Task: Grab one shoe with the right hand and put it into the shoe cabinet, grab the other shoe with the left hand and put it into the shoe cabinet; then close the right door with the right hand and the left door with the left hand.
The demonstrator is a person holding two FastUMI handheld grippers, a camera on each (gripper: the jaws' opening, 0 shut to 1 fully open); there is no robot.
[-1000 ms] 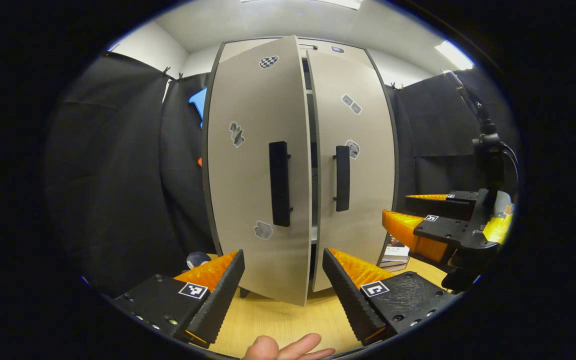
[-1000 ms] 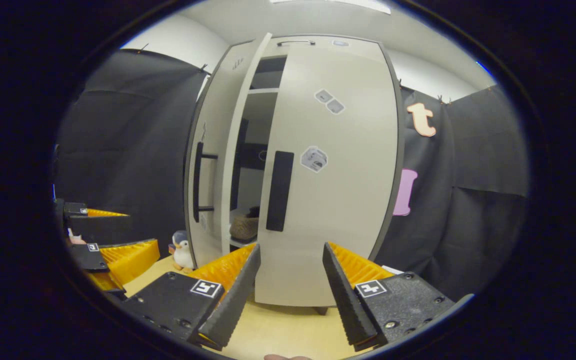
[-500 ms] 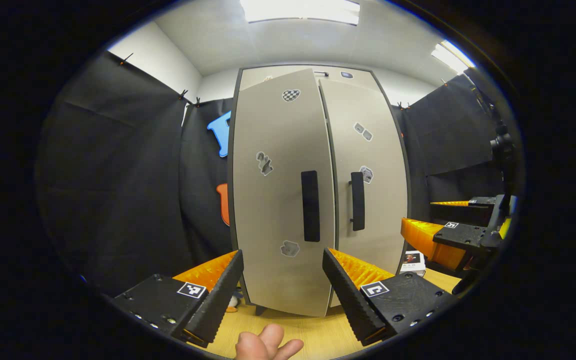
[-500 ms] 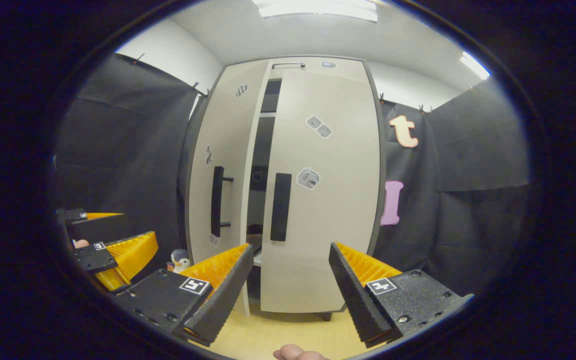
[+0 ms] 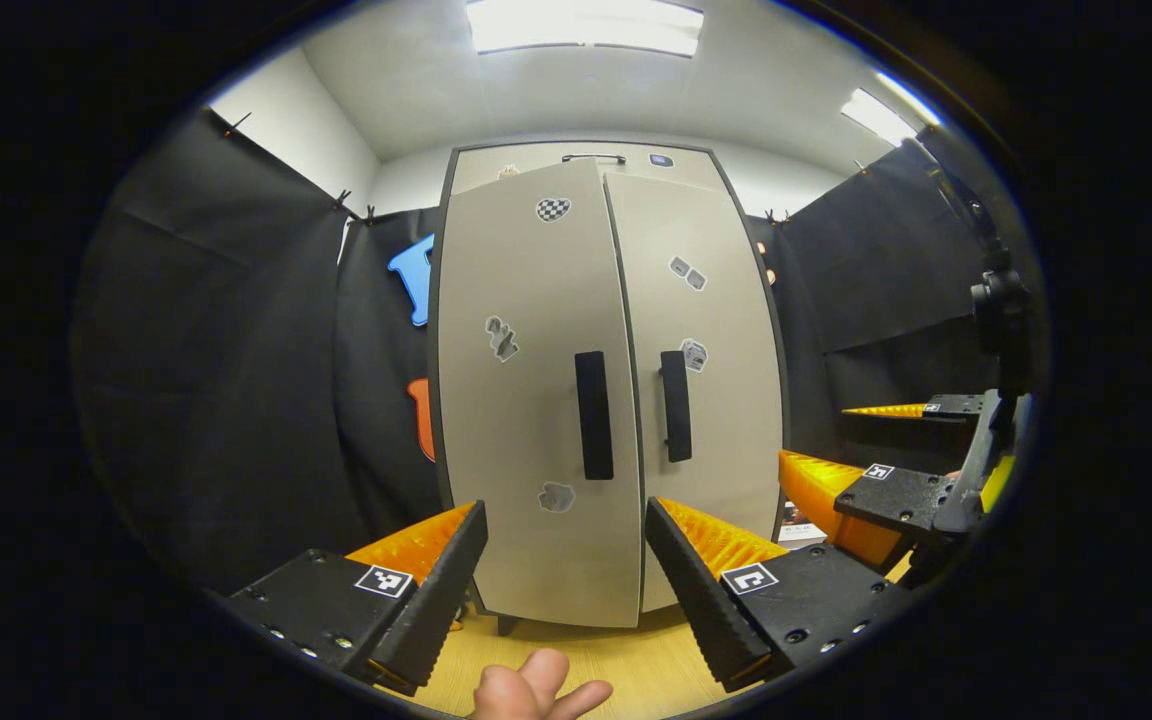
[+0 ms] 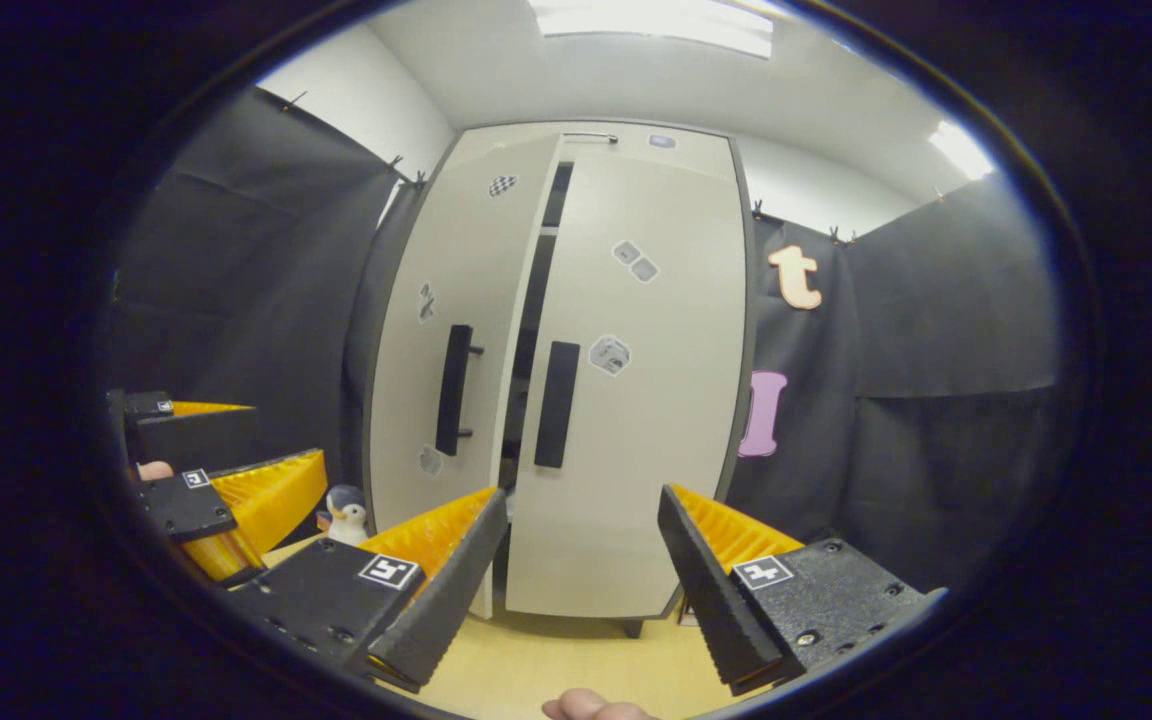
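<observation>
The tall beige shoe cabinet (image 5: 536, 400) stands ahead with both doors nearly closed. Its left door (image 5: 526, 350) sits slightly proud of the right door (image 5: 706, 330), each with a black vertical handle (image 5: 593, 414). In the right gripper view a narrow dark gap (image 6: 528, 330) remains between the left door (image 6: 436, 330) and the right door (image 6: 636, 380). My left gripper (image 5: 566, 570) is open, held back from the doors. My right gripper (image 6: 581, 575) is open too, clear of the cabinet. The right gripper (image 5: 896, 460) also appears at the right edge of the left gripper view, the left gripper (image 6: 226, 470) at the left edge of the right gripper view.
A penguin toy (image 6: 346, 512) sits on the wooden floor (image 6: 556, 660) left of the cabinet. A small box (image 5: 798, 525) lies at the cabinet's right foot. A camera stand (image 5: 1001, 320) rises at the right. A person's fingers (image 5: 531, 690) show at the bottom.
The left door has swung nearly shut, narrowing the gap. Both grippers have drawn back from the cabinet, which now looks smaller and farther.
</observation>
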